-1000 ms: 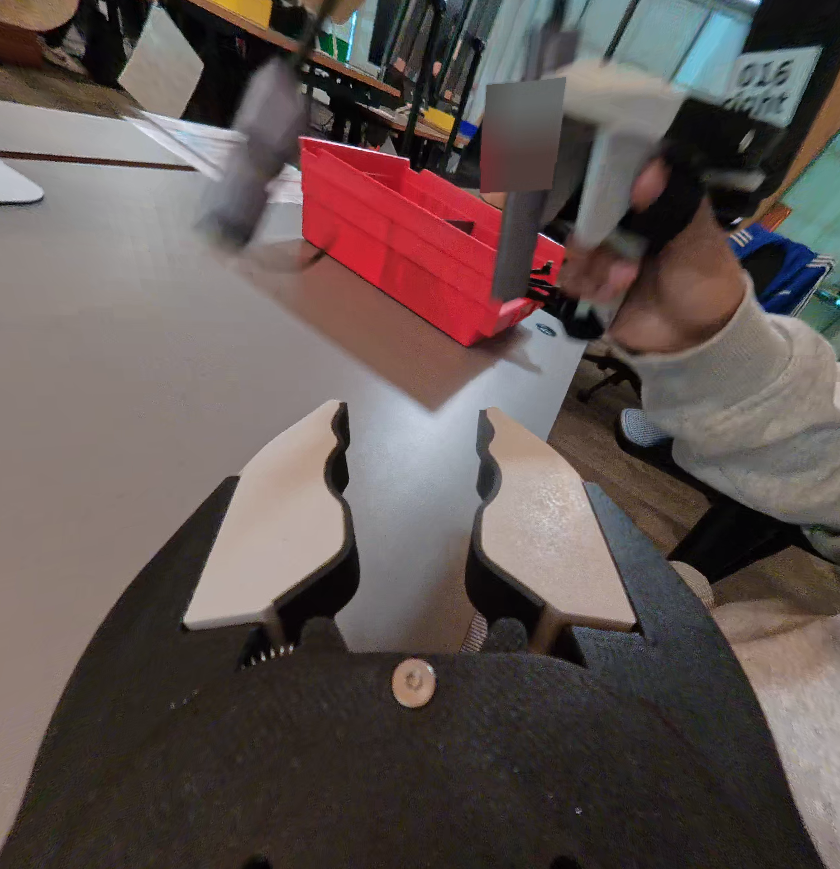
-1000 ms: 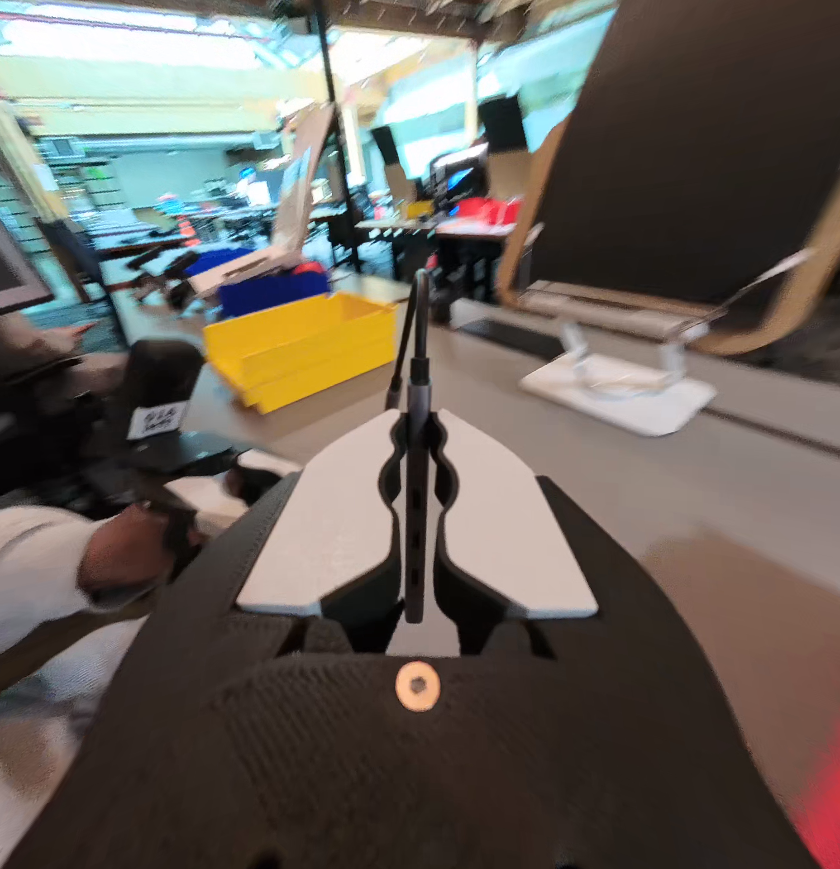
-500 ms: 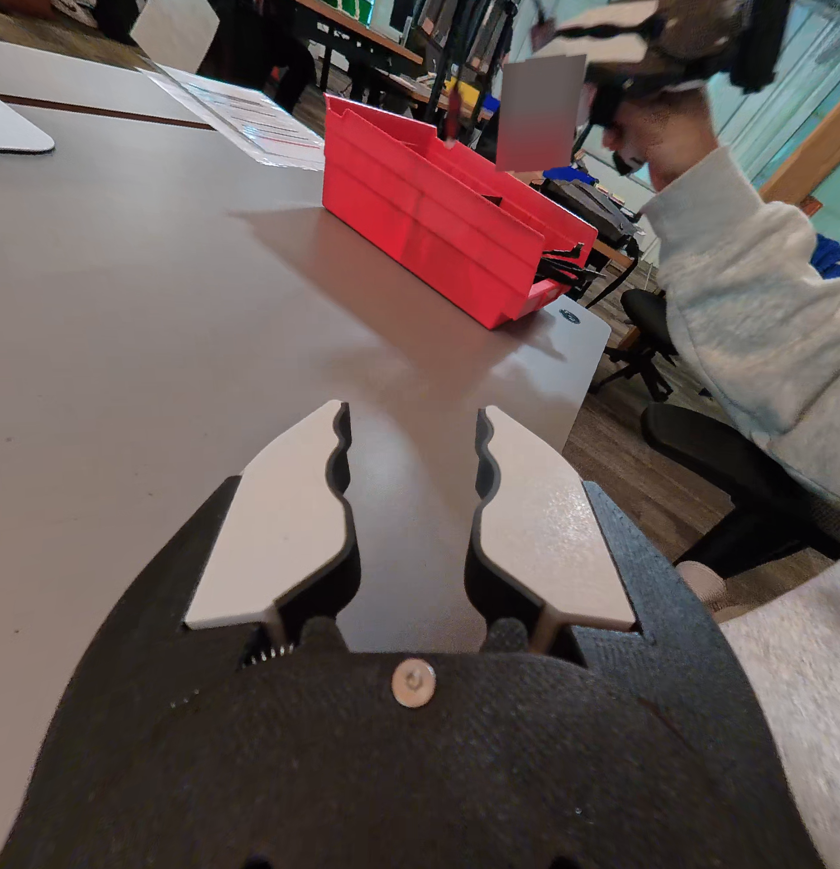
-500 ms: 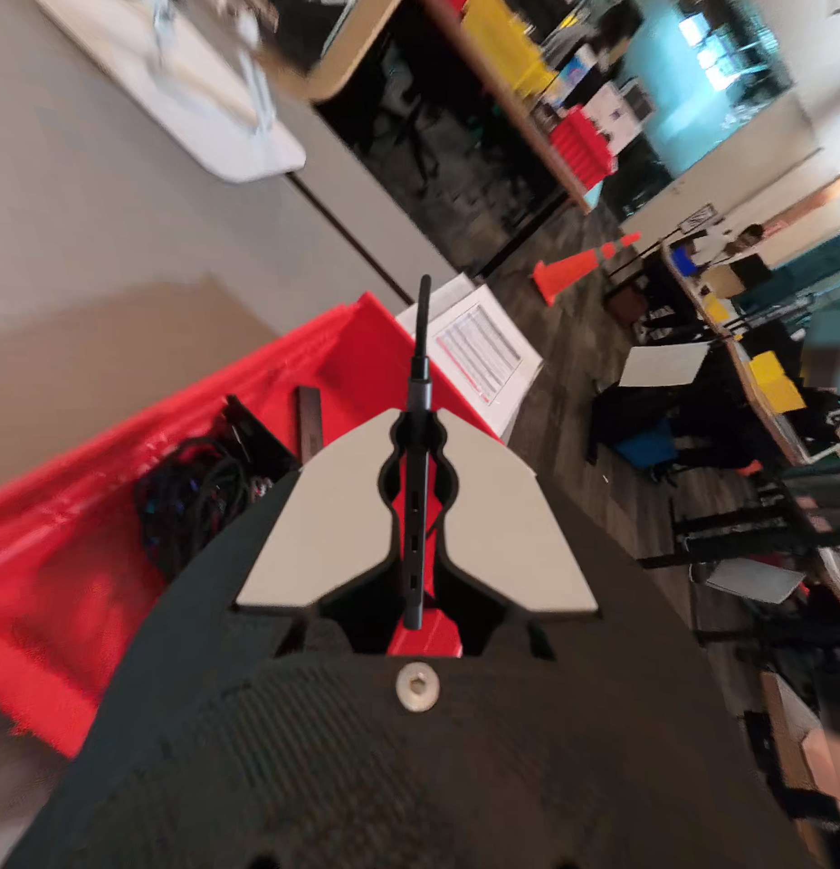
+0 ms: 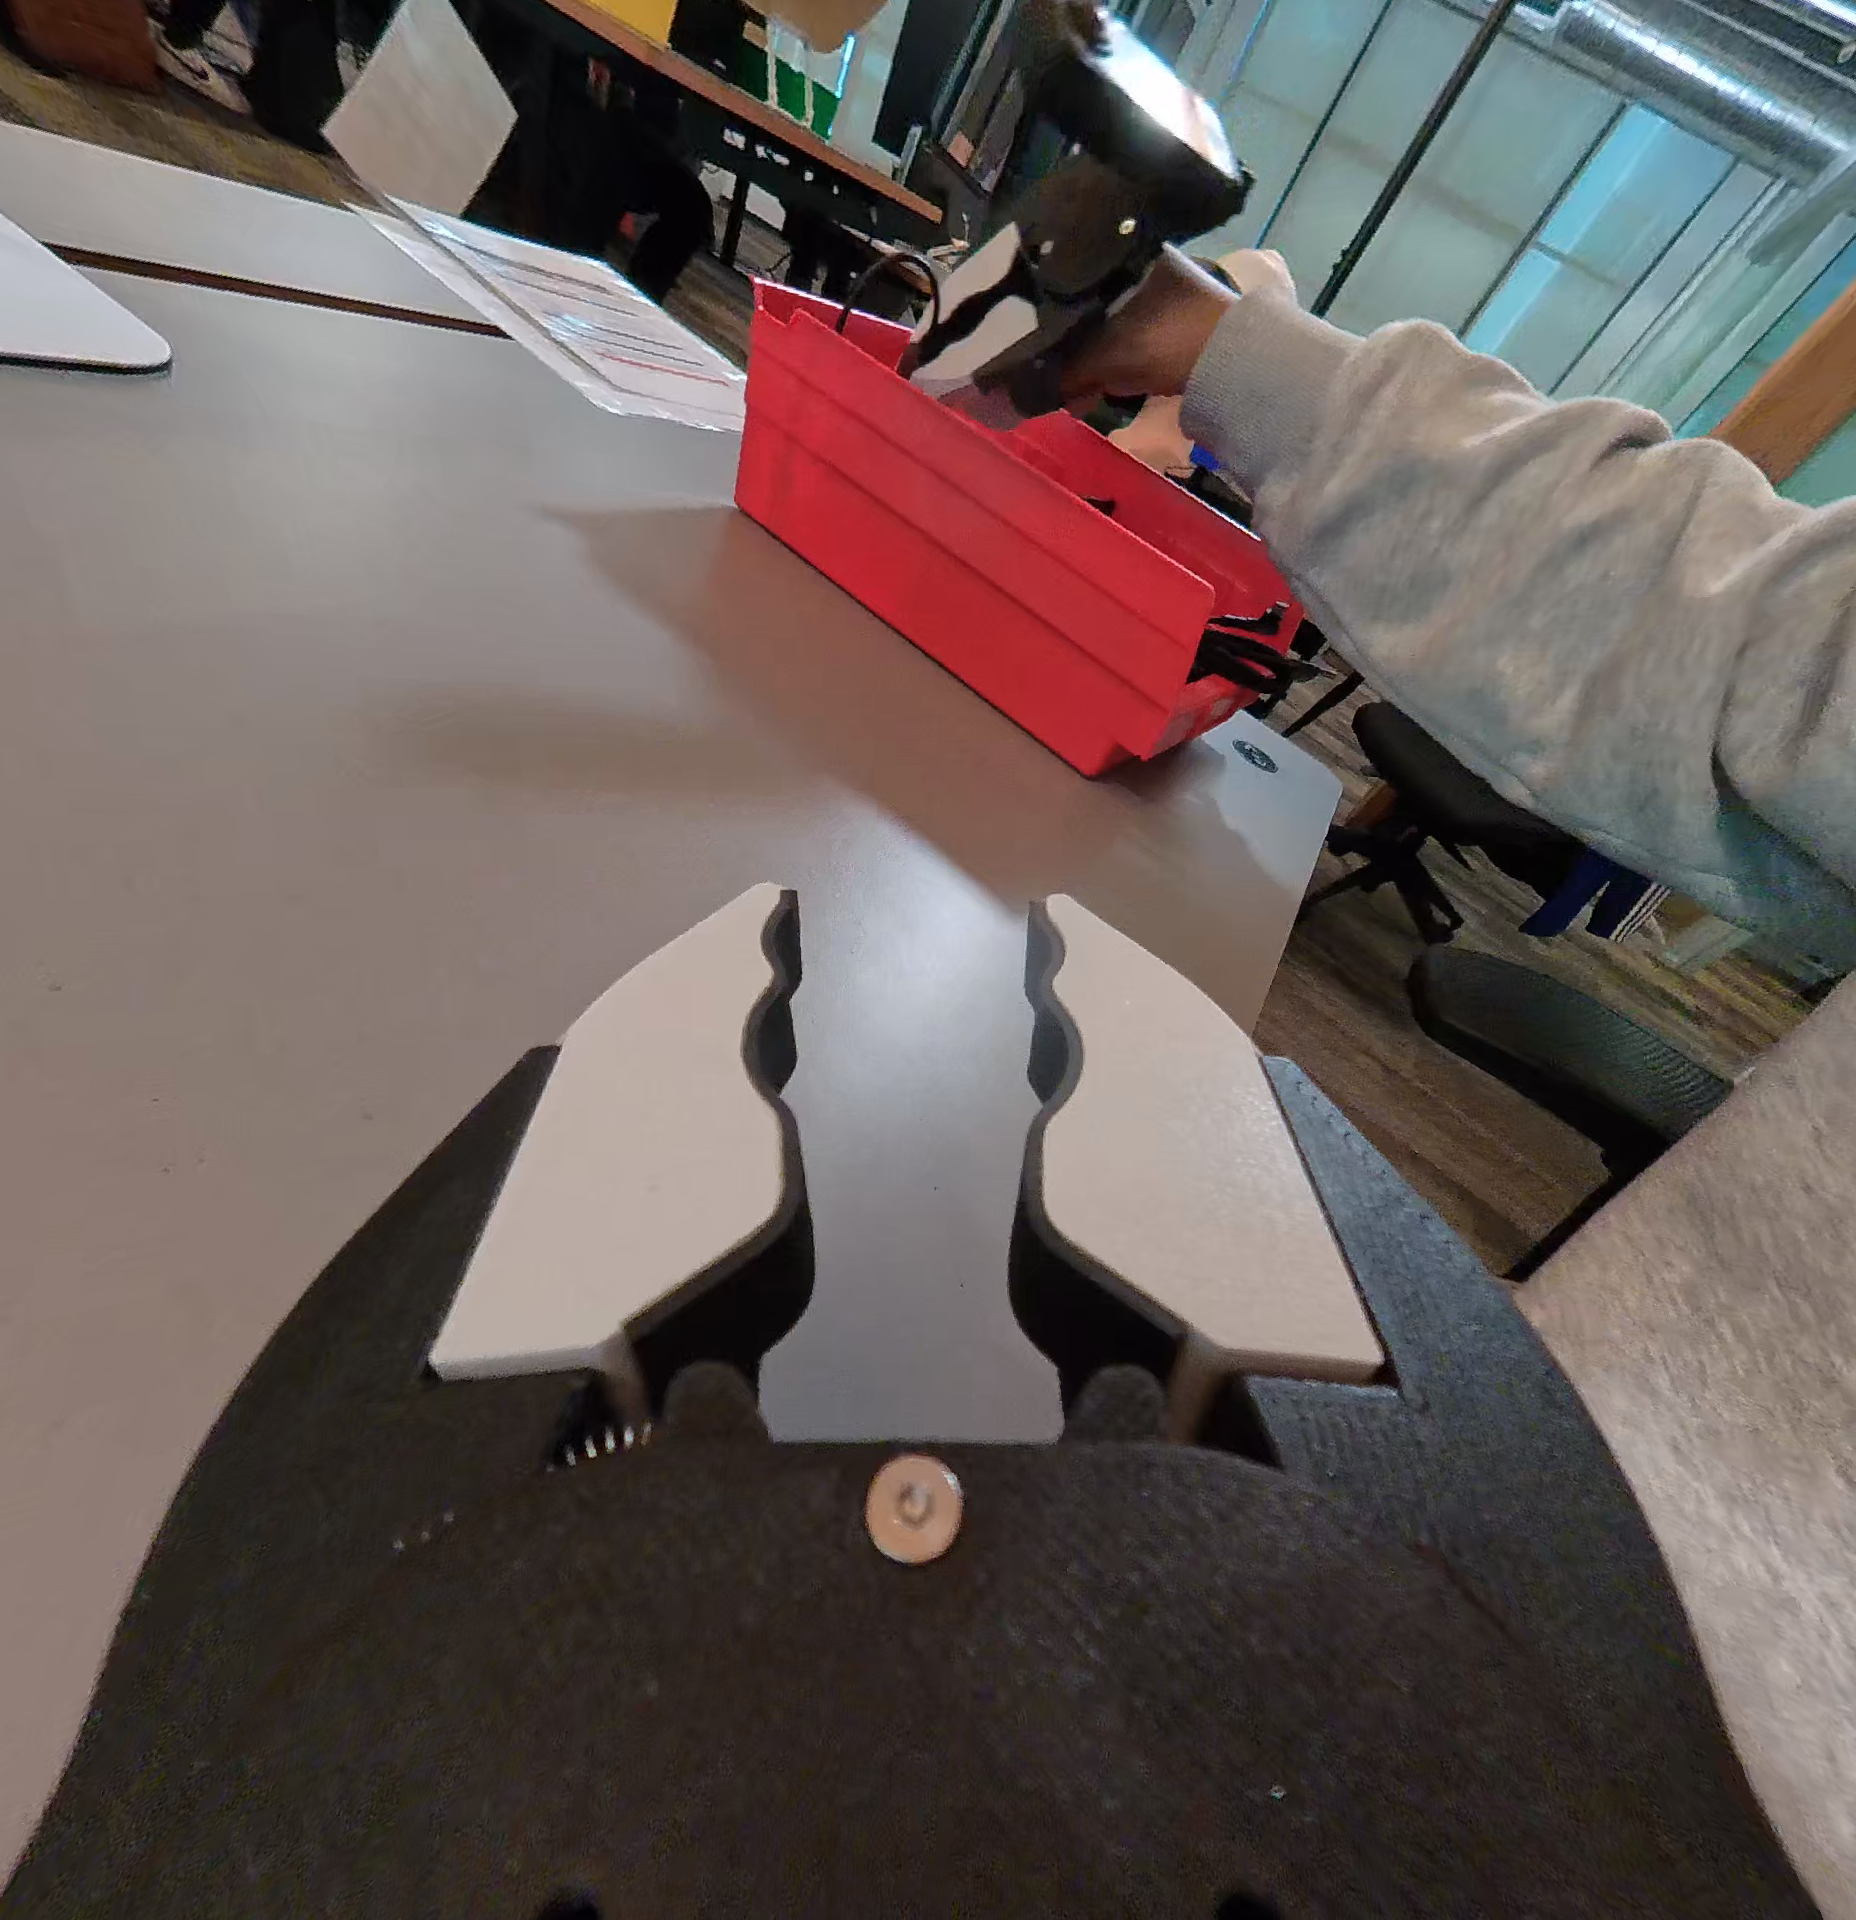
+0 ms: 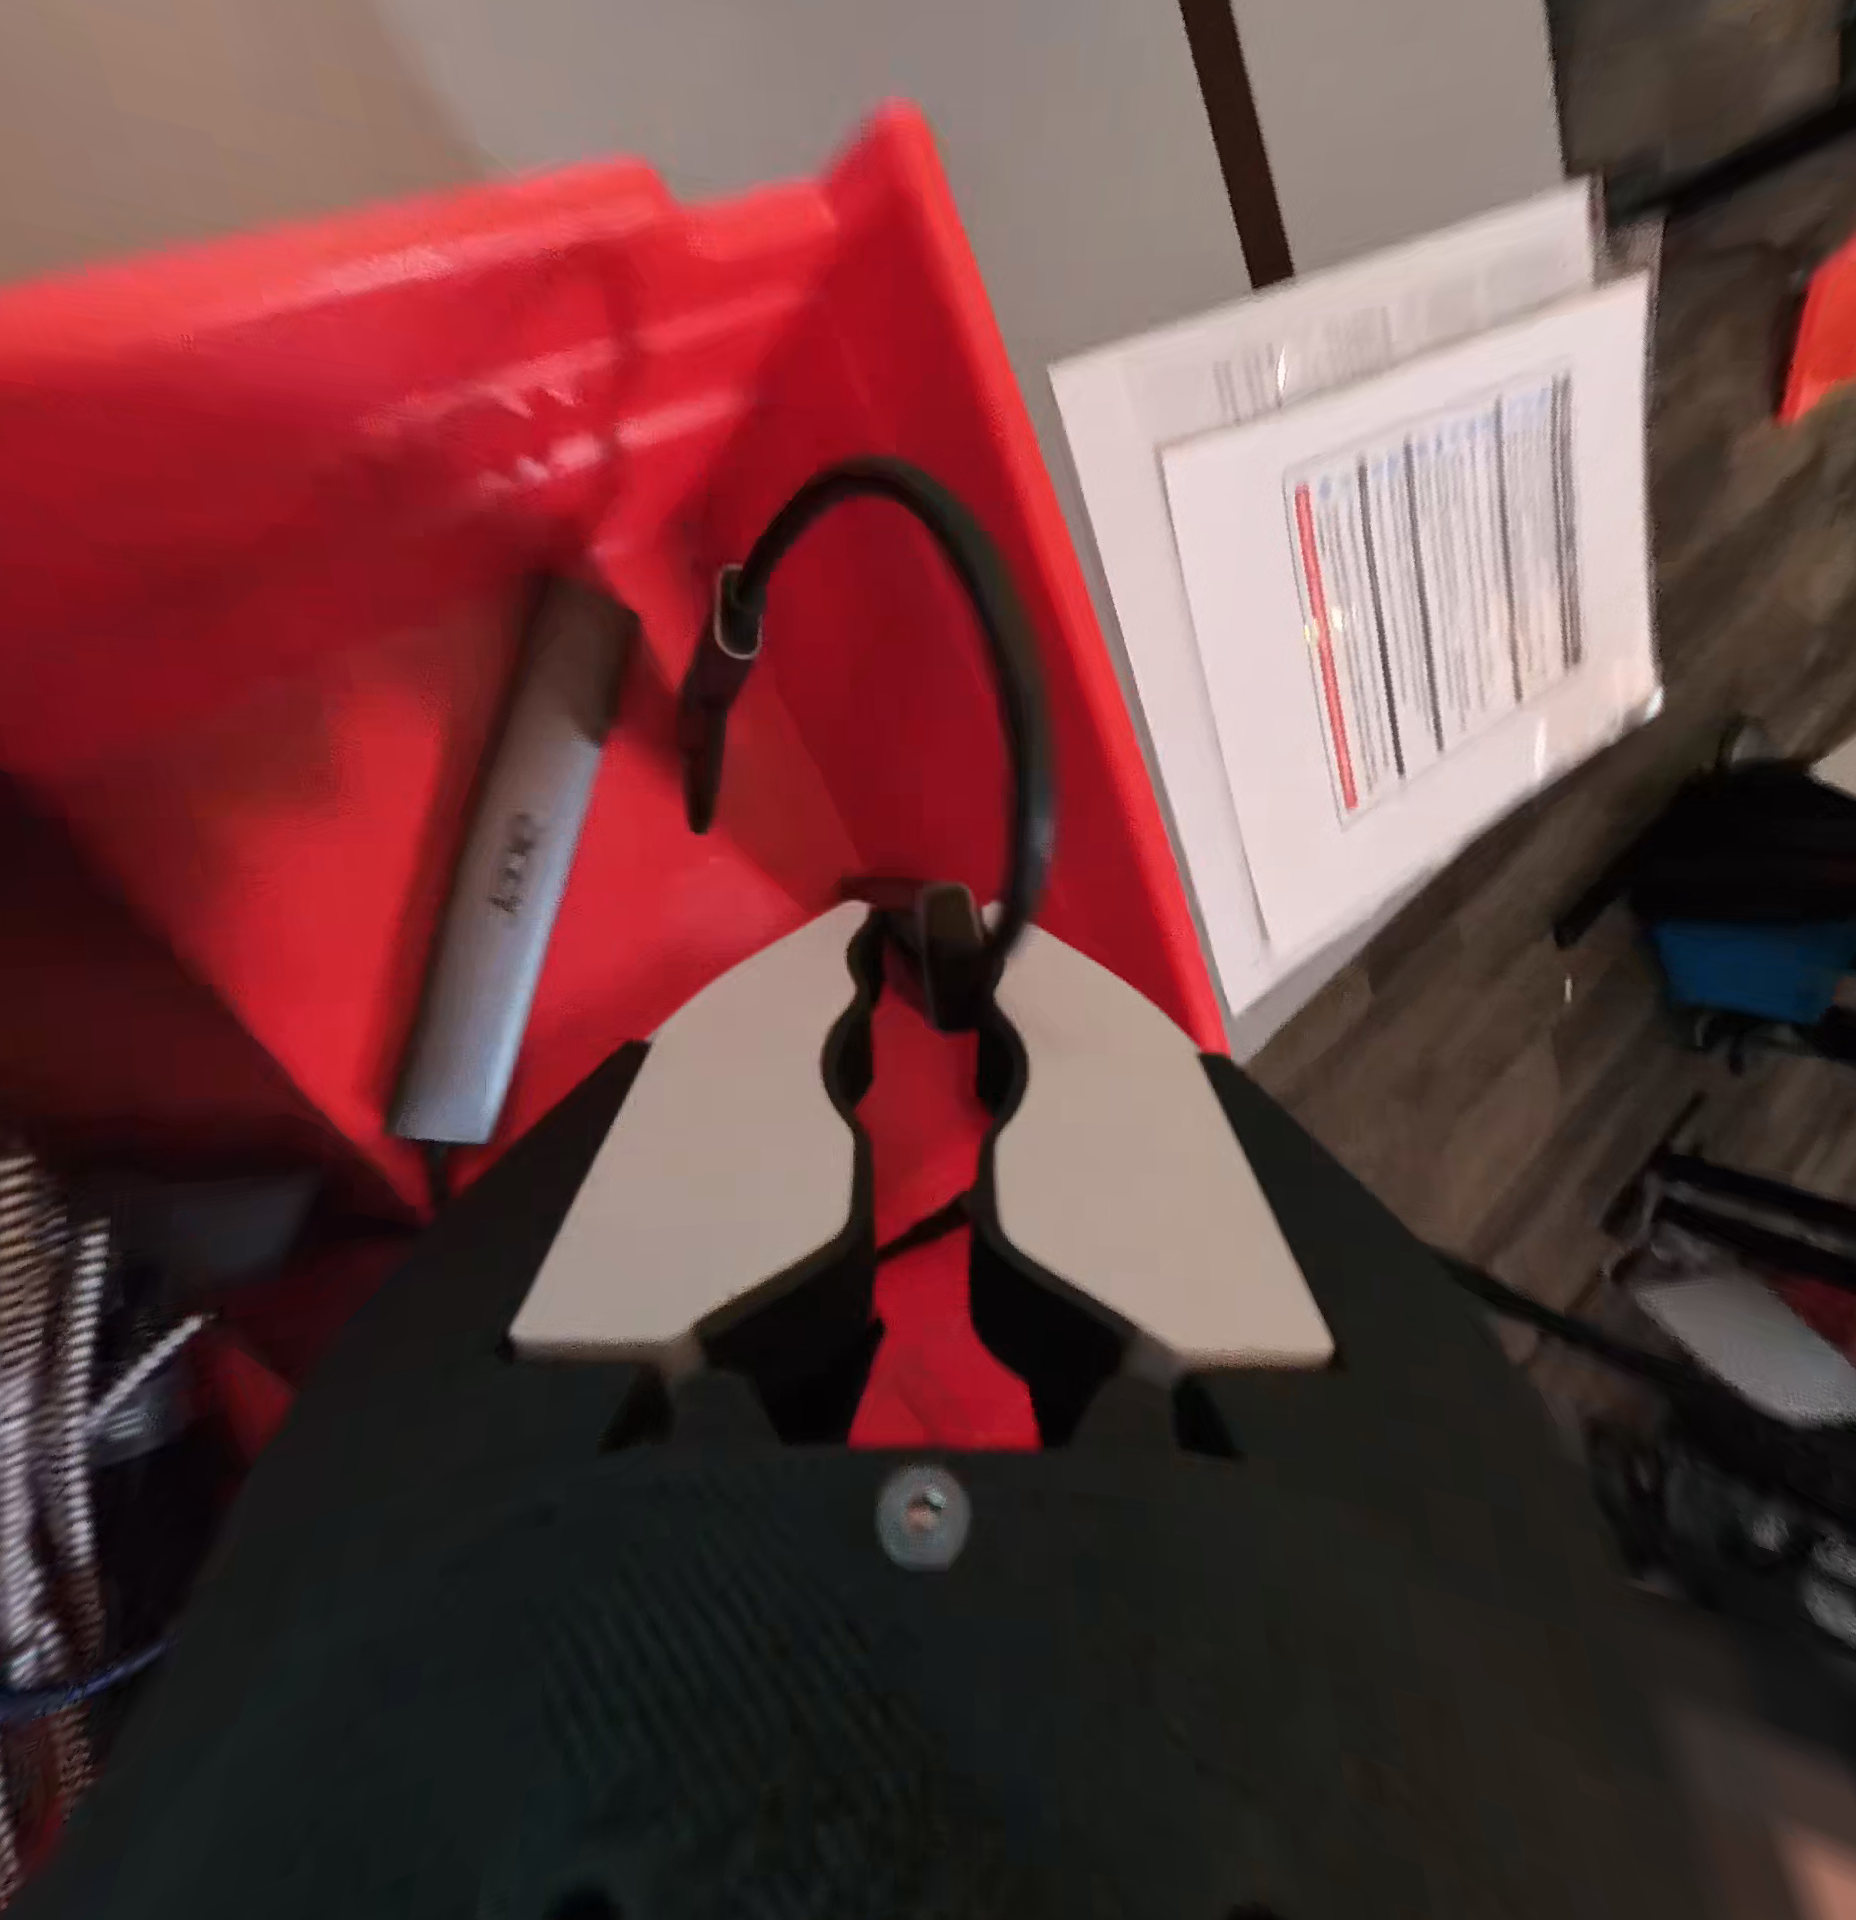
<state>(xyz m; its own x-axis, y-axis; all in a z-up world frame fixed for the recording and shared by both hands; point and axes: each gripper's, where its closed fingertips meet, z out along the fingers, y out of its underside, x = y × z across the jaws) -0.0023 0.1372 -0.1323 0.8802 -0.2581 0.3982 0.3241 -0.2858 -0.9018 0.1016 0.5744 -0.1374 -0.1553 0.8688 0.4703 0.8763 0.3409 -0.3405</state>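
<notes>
My right gripper point(image 6: 929, 935) points down into a red bin point(image 6: 280, 416), jaws parted. A dark grey USB hub point(image 6: 945, 961) sits tilted between the fingertips, and its black cable point(image 6: 1017, 675) loops up to a plug point(image 6: 732, 623). A second grey hub point(image 6: 508, 862) lies on the bin floor to the left. In the left wrist view the right gripper point(image 5: 965, 332) is over the far end of the bin point(image 5: 955, 540), held by a hand in a grey sleeve point(image 5: 1526, 582). My left gripper point(image 5: 908, 904) is open and empty, low over the grey table point(image 5: 280, 727).
A laminated sheet point(image 5: 591, 312) lies on the table behind the bin and shows in the right wrist view point(image 6: 1423, 582). A white base point(image 5: 30, 312) is at the far left. Black cables point(image 5: 1246, 655) fill the bin's near end. The table edge and a chair point(image 5: 1475, 831) are to the right. My hands' fingertips stand some 45 centimetres from each other.
My right gripper swung over the red bin, dropped into its far end and parted its jaws; the hub has slipped forward to the fingertips. My left gripper stays open over the table.
</notes>
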